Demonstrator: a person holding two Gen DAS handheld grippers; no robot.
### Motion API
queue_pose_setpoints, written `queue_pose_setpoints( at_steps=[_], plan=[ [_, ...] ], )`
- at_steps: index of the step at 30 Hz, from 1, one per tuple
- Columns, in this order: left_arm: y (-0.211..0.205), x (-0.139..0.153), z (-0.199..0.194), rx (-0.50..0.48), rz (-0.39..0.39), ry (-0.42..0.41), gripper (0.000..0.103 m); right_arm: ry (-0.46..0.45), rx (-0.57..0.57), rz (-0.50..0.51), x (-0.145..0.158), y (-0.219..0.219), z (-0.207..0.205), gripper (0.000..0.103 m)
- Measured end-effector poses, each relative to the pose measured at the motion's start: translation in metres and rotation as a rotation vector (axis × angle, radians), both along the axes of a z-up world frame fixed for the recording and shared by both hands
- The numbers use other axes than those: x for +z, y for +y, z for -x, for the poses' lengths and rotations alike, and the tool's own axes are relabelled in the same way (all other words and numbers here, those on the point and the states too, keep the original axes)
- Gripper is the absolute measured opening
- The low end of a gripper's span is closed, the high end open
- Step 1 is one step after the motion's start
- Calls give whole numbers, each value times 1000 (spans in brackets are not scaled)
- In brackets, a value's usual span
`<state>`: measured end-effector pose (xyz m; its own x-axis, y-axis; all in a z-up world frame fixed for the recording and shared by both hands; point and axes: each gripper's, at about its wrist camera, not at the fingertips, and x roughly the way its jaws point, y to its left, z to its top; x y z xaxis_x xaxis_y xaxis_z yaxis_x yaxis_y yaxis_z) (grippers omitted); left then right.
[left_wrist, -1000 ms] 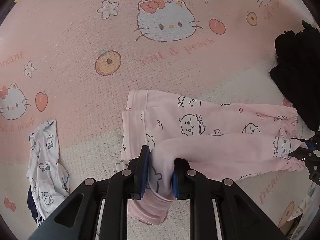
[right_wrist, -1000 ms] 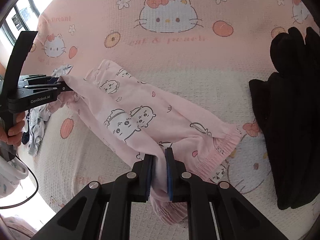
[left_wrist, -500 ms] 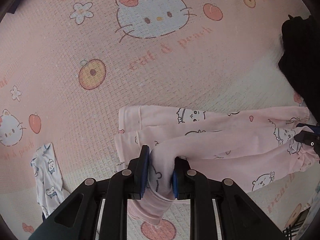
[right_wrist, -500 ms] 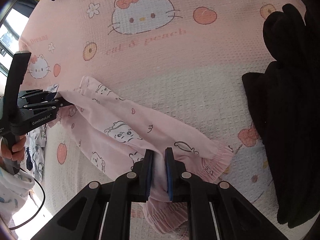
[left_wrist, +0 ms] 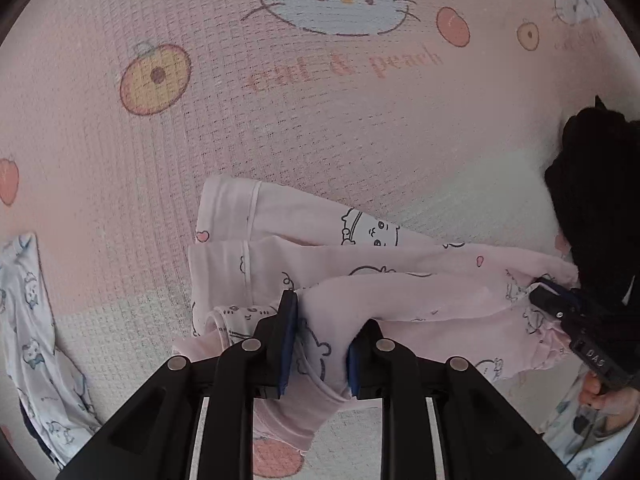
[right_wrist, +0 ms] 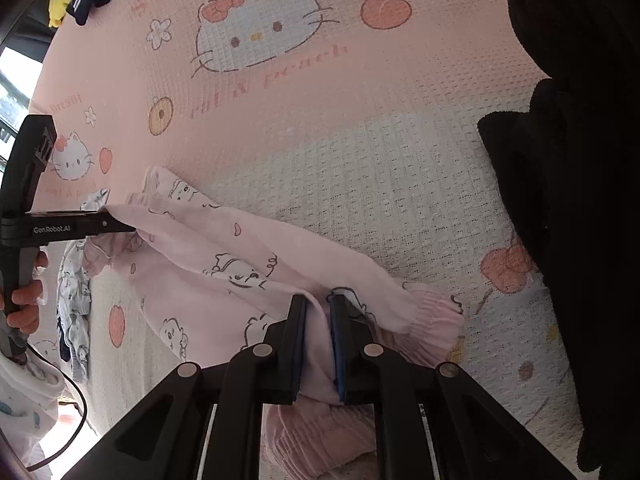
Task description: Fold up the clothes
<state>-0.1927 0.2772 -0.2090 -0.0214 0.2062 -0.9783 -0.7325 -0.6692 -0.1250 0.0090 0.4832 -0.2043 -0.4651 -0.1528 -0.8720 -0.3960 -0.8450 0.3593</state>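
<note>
Pink pyjama trousers [left_wrist: 400, 292] with cartoon prints lie stretched across the bed, folded lengthwise. My left gripper [left_wrist: 329, 312] is shut on the waistband end, and pink cloth bunches between its blue pads. From the right wrist view, the same gripper [right_wrist: 120, 224] shows at the far left, pinching that end. My right gripper [right_wrist: 316, 300] holds the cuffed leg end of the trousers [right_wrist: 224, 248]. Its jaws are opening slightly, with cloth still between the pads. In the left wrist view the right gripper [left_wrist: 538, 284] sits at the far right edge of the cloth.
A pink cat-and-peach blanket [left_wrist: 280, 120] covers the bed. A black garment [left_wrist: 600, 200] is heaped at the right, close to the cuffs [right_wrist: 432, 312]. A white printed garment [left_wrist: 28, 320] lies at the left. A person's hand [right_wrist: 24, 300] grips the left handle.
Both grippers have sunk toward the bed with the trousers, which now rest flatter on the blanket. The gap between the right pads has widened a little.
</note>
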Motion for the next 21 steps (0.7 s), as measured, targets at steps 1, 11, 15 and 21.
queue_pose_setpoints(
  at_steps=[1, 11, 15, 21],
  plan=[
    [-3, 3, 2, 5, -16, -24, 19, 1, -3, 2, 0, 1, -1, 14],
    [-8, 48, -12, -89, -79, 55, 63, -10, -7, -35, -1, 0, 5, 20],
    [-9, 53, -12, -93, -99, 61, 70, 36, -16, -22, 14, 0, 1, 62],
    [-21, 49, -13, -44, -89, 120, 70, 101, -75, -34, 43, 8, -18, 68]
  ],
)
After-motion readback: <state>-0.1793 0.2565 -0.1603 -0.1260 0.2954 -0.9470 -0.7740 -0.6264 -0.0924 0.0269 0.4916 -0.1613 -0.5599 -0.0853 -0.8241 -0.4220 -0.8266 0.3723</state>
